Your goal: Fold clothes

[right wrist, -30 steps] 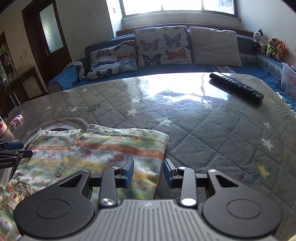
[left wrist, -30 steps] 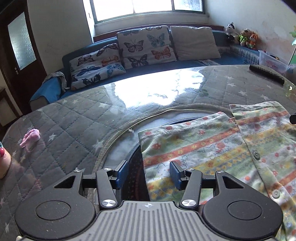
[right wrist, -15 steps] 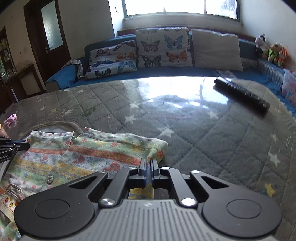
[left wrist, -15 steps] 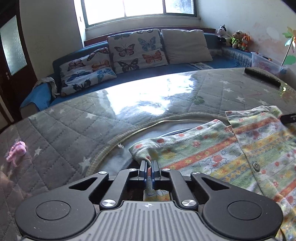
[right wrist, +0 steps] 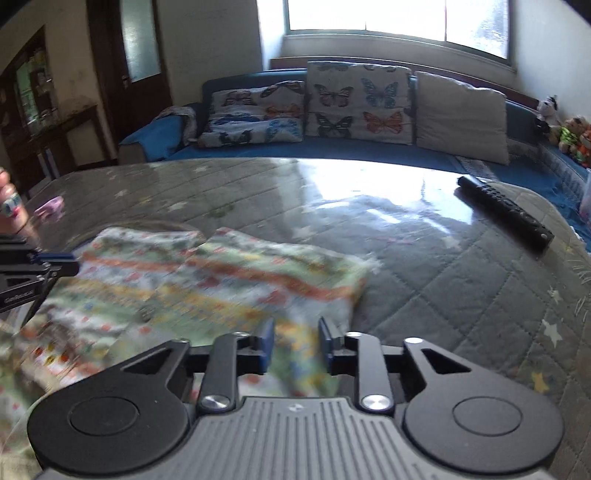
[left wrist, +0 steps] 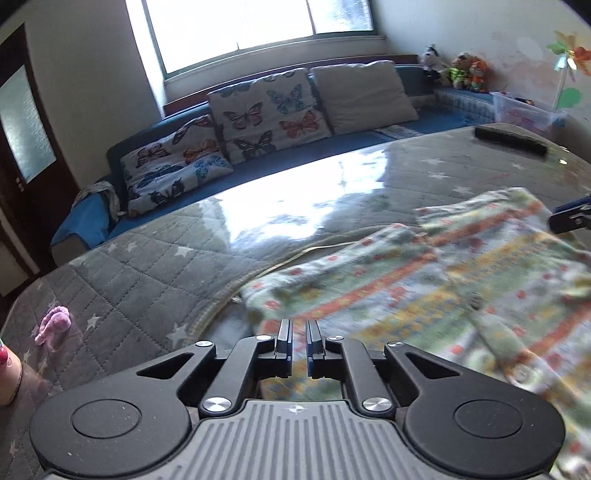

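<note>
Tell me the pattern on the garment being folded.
Multicoloured floral stripes on the garment; clearest in the left wrist view.

I see a grey quilted table cover (left wrist: 122, 273) with pale stars, glossy where the window (left wrist: 236, 26) reflects. A black remote (right wrist: 504, 212) lies near its far right edge, a small pink toy (left wrist: 55, 323) far left. Behind runs a blue sofa (right wrist: 332, 149) with butterfly cushions (left wrist: 266, 110), a plain cushion (right wrist: 460, 112), and stuffed toys (left wrist: 463, 70) in the corner. A dark door (right wrist: 138, 55) stands left.
</note>
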The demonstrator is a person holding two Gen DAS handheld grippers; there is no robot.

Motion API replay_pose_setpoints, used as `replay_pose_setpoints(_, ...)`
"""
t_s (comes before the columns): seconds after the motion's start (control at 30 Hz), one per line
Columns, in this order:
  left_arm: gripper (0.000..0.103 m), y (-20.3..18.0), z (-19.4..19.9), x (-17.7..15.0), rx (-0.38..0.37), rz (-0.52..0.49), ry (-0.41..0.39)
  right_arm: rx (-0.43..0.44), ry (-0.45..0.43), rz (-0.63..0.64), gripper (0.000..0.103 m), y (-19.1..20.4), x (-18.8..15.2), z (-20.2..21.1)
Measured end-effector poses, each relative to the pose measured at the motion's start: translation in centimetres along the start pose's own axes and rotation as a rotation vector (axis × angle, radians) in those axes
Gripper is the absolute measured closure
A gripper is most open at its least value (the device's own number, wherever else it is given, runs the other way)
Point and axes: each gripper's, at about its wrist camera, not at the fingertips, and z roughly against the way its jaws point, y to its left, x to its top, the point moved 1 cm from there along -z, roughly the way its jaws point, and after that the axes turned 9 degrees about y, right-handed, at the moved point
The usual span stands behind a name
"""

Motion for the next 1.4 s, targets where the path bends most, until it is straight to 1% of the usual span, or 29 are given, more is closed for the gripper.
replay_pose_setpoints(0.1, 0.092, -2.0, 1.9, -1.5, -0.032, -0.066, -0.017, 0.040, 0.009, 0.080, 0.066, 2.6, -1.7, 1.4)
replay_pose_setpoints(0.27, 0.092, -4.9, 4.7, -4.6, -0.090, -0.148, -0.044, 0.112, 0.027, 0.181, 0.058, 7.1, -4.9, 3.3)
replay_pose_setpoints(0.3, 0.091, -5.4, 5.2, -5.3, -0.098, -0.161, -0.048, 0.119, 0.027, 0.196, 0.053, 7.8, -5.4, 3.7)
replay_pose_setpoints(0.43, 0.087, -7.4, 6.9, -7.8, -0.114, -0.207, -0.064, 0.144, 0.029, 0.251, 0.050, 10.3, -7.6, 4.9)
replay_pose_setpoints(0.47, 0.083, -7.7, 7.2, -8.3, -0.112, -0.211, -0.070, 0.149, 0.030, 0.264, 0.050, 10.8, -8.1, 5.2)
replay_pose_setpoints(0.5, 0.074, -7.9, 7.6, -8.8, -0.111, -0.214, -0.076, 0.151, 0.033, 0.279, 0.049, 11.3, -8.6, 5.4)
replay_pose_setpoints(0.57, 0.065, -8.3, 8.2, -9.9, -0.108, -0.220, -0.089, 0.142, 0.033, 0.308, 0.049, 12.0, -9.5, 5.8)
replay_pose_setpoints(0.63, 0.063, -8.7, 8.9, -11.0, -0.105, -0.227, -0.101, 0.118, 0.025, 0.335, 0.048, 12.7, -10.3, 6.3)
replay_pose_setpoints(0.67, 0.063, -8.9, 9.3, -11.5, -0.104, -0.230, -0.108, 0.122, 0.019, 0.328, 0.047, 12.7, -10.3, 6.5)
replay_pose_setpoints(0.73, 0.060, -8.9, 9.9, -12.2, -0.099, -0.224, -0.116, 0.130, 0.005, 0.312, 0.042, 12.8, -10.4, 7.1)
replay_pose_setpoints(0.77, 0.058, -8.9, 10.1, -12.5, -0.099, -0.216, -0.119, 0.127, -0.005, 0.307, 0.041, 12.9, -10.4, 7.3)
replay_pose_setpoints(0.87, 0.058, -8.5, 10.9, -13.2, -0.109, -0.181, -0.126, 0.134, -0.015, 0.312, 0.038, 13.4, -10.8, 7.5)
replay_pose_setpoints(0.93, 0.058, -8.5, 11.4, -13.7, -0.121, -0.169, -0.132, 0.129, -0.005, 0.333, 0.037, 13.9, -11.2, 7.5)
replay_pose_setpoints(0.97, 0.057, -8.6, 11.7, -13.9, -0.127, -0.174, -0.137, 0.121, -0.002, 0.348, 0.037, 14.1, -11.4, 7.5)
replay_pose_setpoints(1.0, 0.055, -8.9, 11.9, -14.2, -0.129, -0.185, -0.142, 0.112, -0.013, 0.357, 0.037, 14.3, -11.5, 7.7)
replay_pose_setpoints(1.1, 0.055, -9.7, 12.4, -14.9, -0.123, -0.208, -0.159, 0.093, -0.050, 0.377, 0.035, 14.8, -11.5, 8.6)
replay_pose_setpoints(1.13, 0.055, -9.4, 12.6, -15.1, -0.120, -0.198, -0.162, 0.092, -0.064, 0.373, 0.033, 15.0, -11.5, 8.8)
replay_pose_setpoints(1.23, 0.055, -8.4, 13.3, -15.4, -0.111, -0.157, -0.167, 0.096, -0.057, 0.379, 0.033, 15.6, -11.8, 8.5)
replay_pose_setpoints(1.33, 0.049, -7.3, 14.0, -15.8, -0.101, -0.115, -0.173, 0.089, -0.030, 0.407, 0.033, 16.3, -12.7, 7.6)
replay_pose_setpoints(1.4, 0.045, -6.6, 14.5, -16.0, -0.094, -0.088, -0.177, 0.079, -0.028, 0.412, 0.033, 16.4, -13.2, 7.4)
